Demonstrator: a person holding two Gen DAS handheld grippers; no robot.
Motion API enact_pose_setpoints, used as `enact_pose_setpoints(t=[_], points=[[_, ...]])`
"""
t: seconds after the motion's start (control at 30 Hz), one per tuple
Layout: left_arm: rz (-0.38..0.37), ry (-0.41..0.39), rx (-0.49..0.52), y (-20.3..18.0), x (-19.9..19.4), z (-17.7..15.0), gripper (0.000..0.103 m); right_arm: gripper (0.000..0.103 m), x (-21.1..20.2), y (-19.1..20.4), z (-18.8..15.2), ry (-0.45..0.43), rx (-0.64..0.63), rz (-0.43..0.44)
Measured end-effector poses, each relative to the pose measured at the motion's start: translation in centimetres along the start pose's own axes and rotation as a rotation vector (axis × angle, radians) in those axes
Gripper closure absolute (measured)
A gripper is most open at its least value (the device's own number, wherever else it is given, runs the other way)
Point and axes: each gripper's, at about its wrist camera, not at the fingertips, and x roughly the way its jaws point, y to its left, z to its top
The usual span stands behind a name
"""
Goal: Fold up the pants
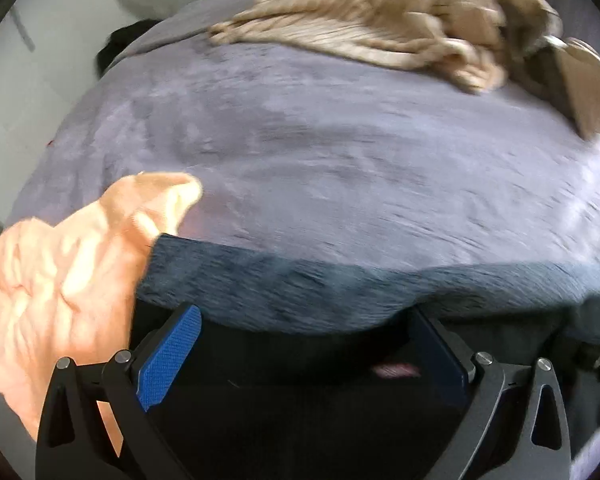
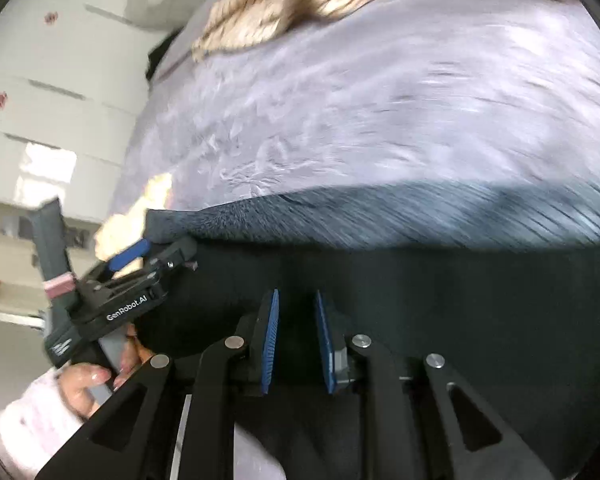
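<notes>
Dark pants with a fuzzy grey-blue inner side lie along the near edge of the bed, and they also show in the right wrist view. My left gripper is open, its blue pads wide apart over the dark cloth. It shows from the side in the right wrist view at the pants' left end. My right gripper hovers over the black cloth, its pads a small gap apart with nothing between them.
The bed has a lilac fleece cover. A beige striped garment lies crumpled at the far side. A peach cloth hangs at the near left. White drawers stand left of the bed.
</notes>
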Motion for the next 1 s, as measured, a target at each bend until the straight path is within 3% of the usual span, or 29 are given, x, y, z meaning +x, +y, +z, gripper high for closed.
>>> enact_pose_setpoints(t=[0.13,0.23,0.33,0.4,0.43,0.57,0.7,0.87,1.0], points=[[0.085,0.022,-0.049,3.3,2.4,0.6,0.000,0.084,2.9,-0.7,1.2,-0.027,0.022,-0.071],[0.027,0.077,-0.150,6.3,2.8,0.8,0.000,0.088,2.0,-1.7,2.1,-0.079,0.087,-0.107],[0.054,0.064,-0.128,7.3,0.7,0.1,0.000,0.079,0.4,-1.5,2.4,-0.088,0.083,-0.143],[0.051,0.045,-0.064,7.2,-1.1,-1.2,0.000,0.059,-1.3,-1.1,1.9,-0.079,0.048,-0.166],[0.057,0.034,-0.032,7.0,-1.8,-1.9,0.000,0.049,-2.6,-1.0,0.8,-0.084,0.035,-0.181],[0.071,0.053,0.091,6.2,-2.9,-5.9,0.000,0.049,-4.7,-1.2,-3.8,-0.051,0.025,-0.231],[0.056,0.089,0.138,5.2,-3.5,-7.8,0.000,0.050,-4.7,-3.2,-10.1,0.042,0.097,-0.319],[-0.056,0.071,0.216,2.1,-6.4,-8.2,0.000,0.050,-8.3,-4.1,-14.3,-0.001,0.203,-0.305],[-0.158,0.059,0.306,-2.3,-7.9,-7.8,0.000,0.050,-11.6,-5.6,-16.1,-0.093,0.328,-0.297]])
